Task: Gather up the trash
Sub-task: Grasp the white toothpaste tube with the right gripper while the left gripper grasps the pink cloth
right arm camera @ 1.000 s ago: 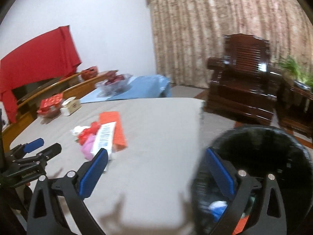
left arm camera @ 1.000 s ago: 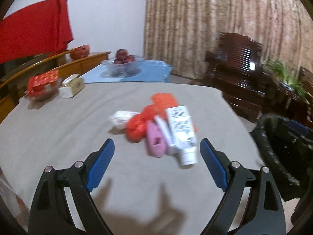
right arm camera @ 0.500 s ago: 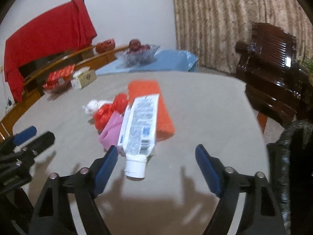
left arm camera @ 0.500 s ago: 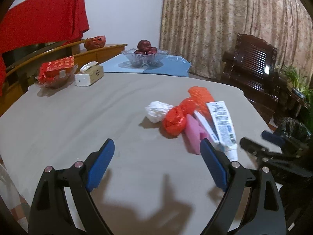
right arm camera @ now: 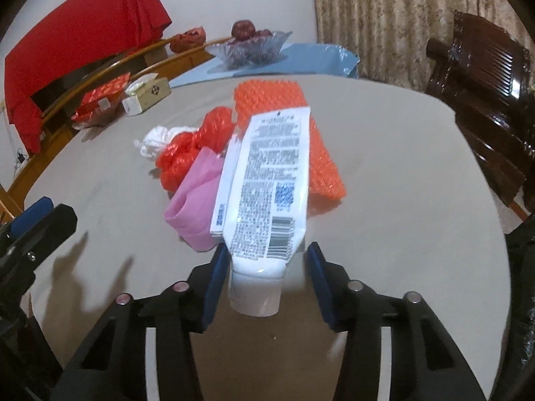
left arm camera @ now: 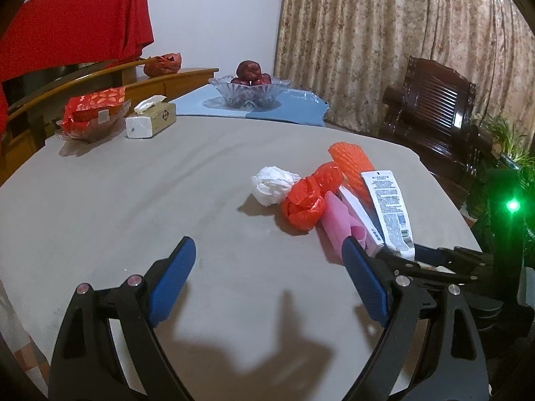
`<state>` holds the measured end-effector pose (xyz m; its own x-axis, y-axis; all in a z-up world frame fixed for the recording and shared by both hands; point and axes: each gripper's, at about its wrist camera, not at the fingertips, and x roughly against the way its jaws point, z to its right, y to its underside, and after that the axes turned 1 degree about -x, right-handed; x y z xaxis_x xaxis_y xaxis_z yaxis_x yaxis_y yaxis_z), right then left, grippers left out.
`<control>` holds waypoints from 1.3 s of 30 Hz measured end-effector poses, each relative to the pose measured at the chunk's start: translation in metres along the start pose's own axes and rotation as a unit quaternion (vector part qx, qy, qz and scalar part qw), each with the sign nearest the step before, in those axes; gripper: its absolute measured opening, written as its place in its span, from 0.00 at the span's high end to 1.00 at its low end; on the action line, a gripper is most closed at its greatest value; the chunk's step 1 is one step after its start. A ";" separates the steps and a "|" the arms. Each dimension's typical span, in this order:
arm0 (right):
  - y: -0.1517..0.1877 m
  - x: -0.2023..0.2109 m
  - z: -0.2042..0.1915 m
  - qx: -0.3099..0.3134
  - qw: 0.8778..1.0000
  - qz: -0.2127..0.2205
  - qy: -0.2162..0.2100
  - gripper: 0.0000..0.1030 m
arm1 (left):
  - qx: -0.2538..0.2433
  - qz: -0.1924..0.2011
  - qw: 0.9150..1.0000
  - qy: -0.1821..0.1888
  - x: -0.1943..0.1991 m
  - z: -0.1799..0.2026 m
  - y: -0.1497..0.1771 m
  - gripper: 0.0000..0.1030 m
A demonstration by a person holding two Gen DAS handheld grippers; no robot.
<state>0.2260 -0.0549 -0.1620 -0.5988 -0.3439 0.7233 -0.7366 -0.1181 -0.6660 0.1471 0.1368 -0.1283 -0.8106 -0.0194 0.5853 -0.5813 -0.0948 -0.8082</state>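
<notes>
While the white printed squeeze tube point(right arm camera: 267, 193) lies on the grey-clothed bench point(right arm camera: 401, 173) atop a pink pouch point(right arm camera: 194, 200) and an orange bubble-wrap sheet point(right arm camera: 321, 153), the right tongs point(right arm camera: 264, 274) have just been closing around its cap, left pad touching, right pad apart, not yet clamped. The left tongs point(left arm camera: 267, 280) hang released nearby over bare cloth.

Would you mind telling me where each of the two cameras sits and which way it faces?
Left wrist: on the left gripper, looking down across the grey table at the trash pile; own open blue fingers show, right gripper at right.
Right wrist: on the right gripper, jaws just closing around the white tube, a gap still at one pad; left gripper at left.
Shared: tube, red bag, fruit bowl.
</notes>
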 end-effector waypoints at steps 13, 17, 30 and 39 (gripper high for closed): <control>0.003 0.040 0.019 -0.017 0.998 0.049 -0.027 0.70 | -0.010 -0.005 1.000 0.015 -0.005 0.019 -0.003 0.17; 0.000 0.050 0.036 -0.030 0.998 0.057 -0.014 0.70 | -0.017 -0.013 0.999 0.029 -0.017 0.035 -0.003 0.22; 0.005 0.048 0.060 -0.044 0.998 0.052 0.001 0.70 | -0.023 -0.075 0.995 0.062 -0.066 0.059 -0.002 0.83; 0.005 0.060 0.060 -0.042 0.997 0.061 -0.003 0.70 | -0.029 -0.051 0.997 0.042 -0.036 0.058 -0.002 0.91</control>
<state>0.2052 -0.1317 -0.1329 -0.6842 -0.3573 0.6358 -0.6818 0.0037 -0.7316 0.1816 0.0799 -0.1435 -0.7482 0.0713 0.6597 -0.6627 -0.0332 -0.7481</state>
